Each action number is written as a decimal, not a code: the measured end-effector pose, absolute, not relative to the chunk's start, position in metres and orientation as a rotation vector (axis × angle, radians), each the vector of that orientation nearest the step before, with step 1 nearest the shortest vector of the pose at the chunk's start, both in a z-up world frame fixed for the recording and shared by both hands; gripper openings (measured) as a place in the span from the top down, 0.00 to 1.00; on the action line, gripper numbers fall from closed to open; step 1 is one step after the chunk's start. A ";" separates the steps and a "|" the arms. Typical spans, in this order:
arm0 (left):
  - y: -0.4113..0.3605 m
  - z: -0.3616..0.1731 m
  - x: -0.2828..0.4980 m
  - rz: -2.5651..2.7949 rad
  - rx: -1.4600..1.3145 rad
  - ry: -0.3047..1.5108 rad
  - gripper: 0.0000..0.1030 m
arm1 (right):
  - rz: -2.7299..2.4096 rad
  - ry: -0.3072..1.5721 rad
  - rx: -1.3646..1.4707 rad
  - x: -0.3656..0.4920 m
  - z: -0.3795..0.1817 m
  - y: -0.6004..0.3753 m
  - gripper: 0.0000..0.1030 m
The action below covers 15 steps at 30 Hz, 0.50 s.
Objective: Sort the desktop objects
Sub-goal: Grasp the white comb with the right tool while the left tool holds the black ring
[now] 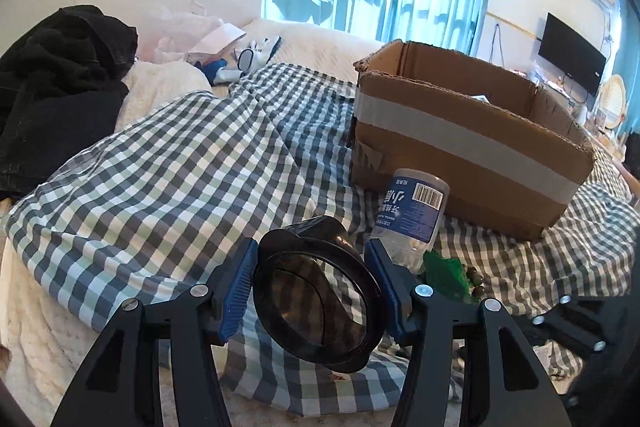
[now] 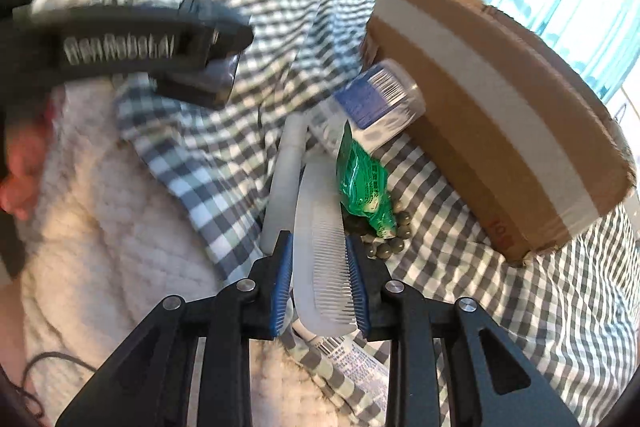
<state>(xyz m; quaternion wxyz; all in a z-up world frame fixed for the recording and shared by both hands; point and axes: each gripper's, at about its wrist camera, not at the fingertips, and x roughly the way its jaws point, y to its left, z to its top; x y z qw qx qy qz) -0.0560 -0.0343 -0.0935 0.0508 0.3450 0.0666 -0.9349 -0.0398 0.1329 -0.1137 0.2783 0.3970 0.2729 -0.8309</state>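
My left gripper [image 1: 310,267] is shut on a black funnel-shaped cup [image 1: 316,301], its wide mouth facing the camera, held above the checked cloth [image 1: 160,163]. My right gripper [image 2: 318,267] is shut on a white comb [image 2: 320,247], teeth to the right. Beyond the comb lie a green packet [image 2: 362,183], dark beads [image 2: 390,237] and a clear bottle with a blue label [image 2: 376,103]. The bottle [image 1: 414,215] and green packet [image 1: 444,275] also show in the left wrist view, in front of an open cardboard box [image 1: 472,143].
The box [image 2: 500,107] stands at the right. The left gripper [image 2: 132,43] appears blurred at upper left in the right wrist view. Black clothes [image 1: 60,79] lie at the far left. A white tube [image 2: 286,163] and a printed packet [image 2: 356,363] lie under the comb.
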 end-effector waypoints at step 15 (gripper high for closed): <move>-0.016 -0.090 -0.030 -2.846 0.999 0.196 0.45 | -2.248 0.432 1.107 -0.047 -0.090 0.177 0.96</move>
